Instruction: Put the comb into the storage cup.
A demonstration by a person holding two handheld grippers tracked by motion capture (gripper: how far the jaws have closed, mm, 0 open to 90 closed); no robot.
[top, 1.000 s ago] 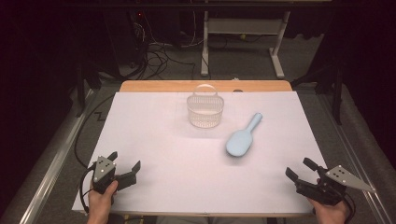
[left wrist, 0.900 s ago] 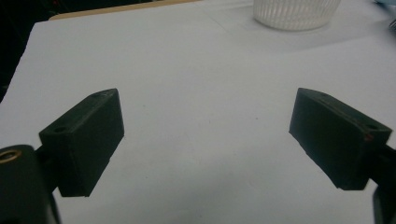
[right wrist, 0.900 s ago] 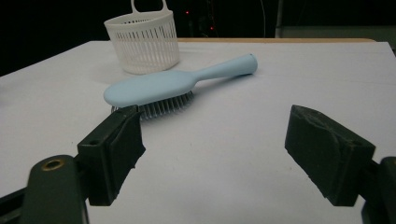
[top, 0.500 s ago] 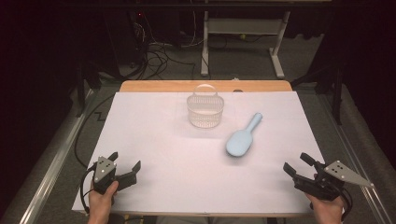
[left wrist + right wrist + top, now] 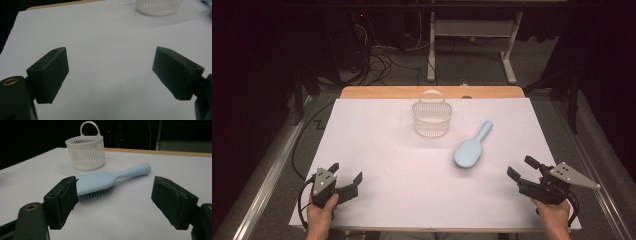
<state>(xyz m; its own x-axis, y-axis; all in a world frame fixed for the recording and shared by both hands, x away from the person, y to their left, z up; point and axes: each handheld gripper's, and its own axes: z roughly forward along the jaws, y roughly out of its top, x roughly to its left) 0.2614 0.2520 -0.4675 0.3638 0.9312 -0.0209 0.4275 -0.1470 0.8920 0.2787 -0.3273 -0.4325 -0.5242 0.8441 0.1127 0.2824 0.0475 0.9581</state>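
Right gripper (image 5: pixel 523 172) is held at the near right corner of the table (image 5: pixel 377 130), jaws spread wide with nothing between them, aimed toward the light-blue hairbrush (image 5: pixel 472 148). Left gripper (image 5: pixel 346 179) is held at the near left corner; its jaws have just been closing a little but stand wide apart over bare white surface, with nothing between them. Largest item noted: table, covered in white, wooden edge at the far side. Next: white slatted basket (image 5: pixel 432 118), upright with its loop handle raised, standing at centre toward the far side. Smallest: hairbrush, lying bristles down, just right of and nearer than the basket, apart from it, handle (image 5: pixel 132 171) pointing away toward the far right. Step in hand is judged to be the reach for the brush. For a sound grip, the jaws should be kept wide until they straddle the narrow handle or neck rather than the broad head, lowered level with the surface, then closed squarely across it so the brush is not pushed aside or tipped onto its bristles.
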